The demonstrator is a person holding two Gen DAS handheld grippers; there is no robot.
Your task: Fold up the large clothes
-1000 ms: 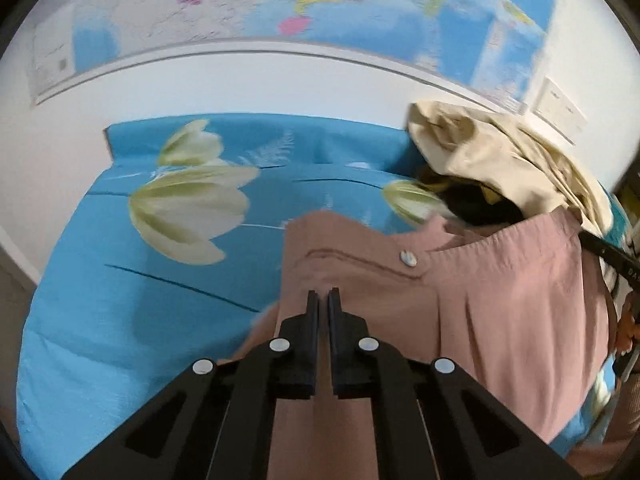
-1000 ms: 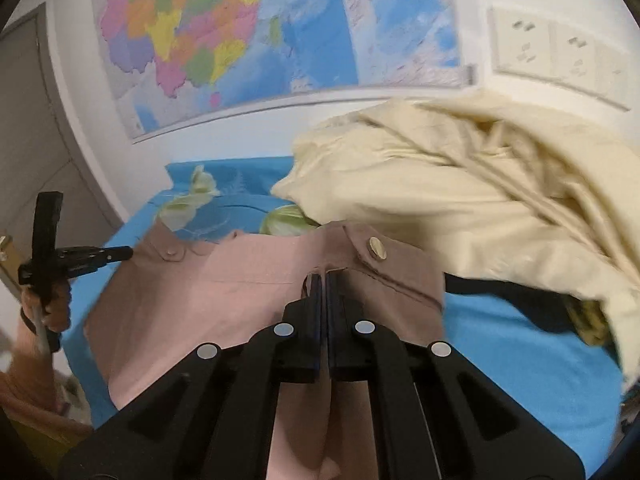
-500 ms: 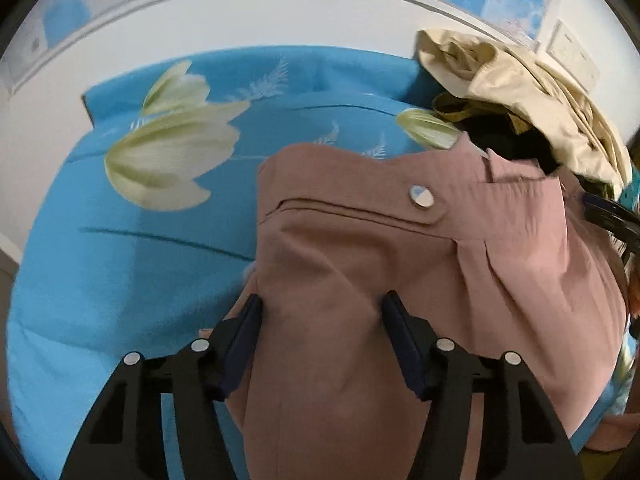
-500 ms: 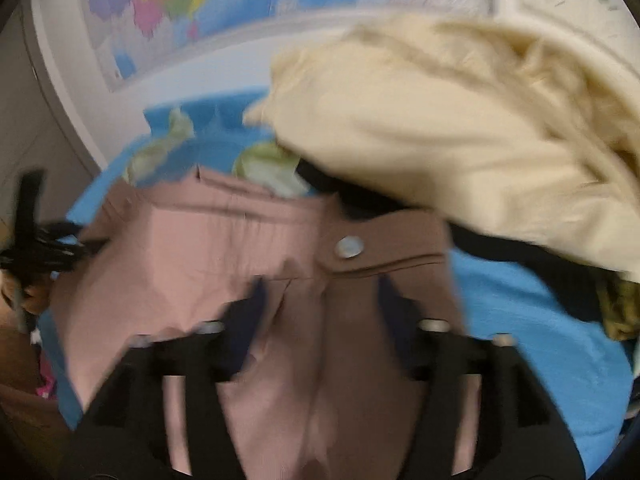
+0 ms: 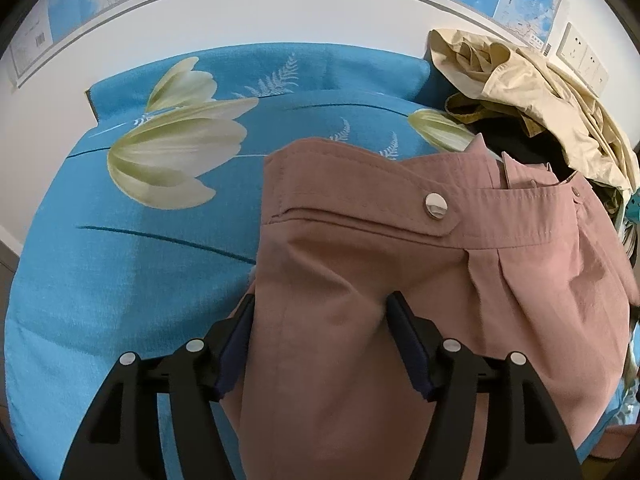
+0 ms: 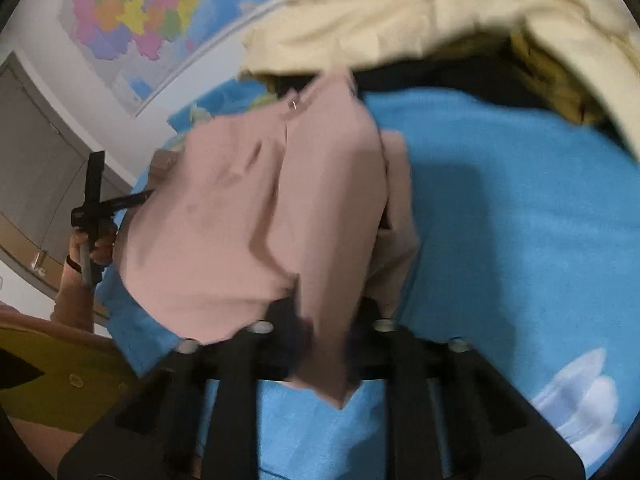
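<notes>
Covering bed, blue floral sheet (image 5: pixel 120 272); wall map (image 6: pixel 132 12); L gripper (image 5: pixel 320 344) opening, R gripper (image 6: pixel 324 332) closing on pink trousers (image 5: pixel 360 320).

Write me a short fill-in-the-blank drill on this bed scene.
1. The pink trousers lie on a ____ bedsheet printed with tulips.
2. The waistband tab is fastened with a silver ____.
3. A heap of ____ fabric sits by the wall.
4. On the wall hangs a ____.

Missing words: blue; button; cream; map
</notes>
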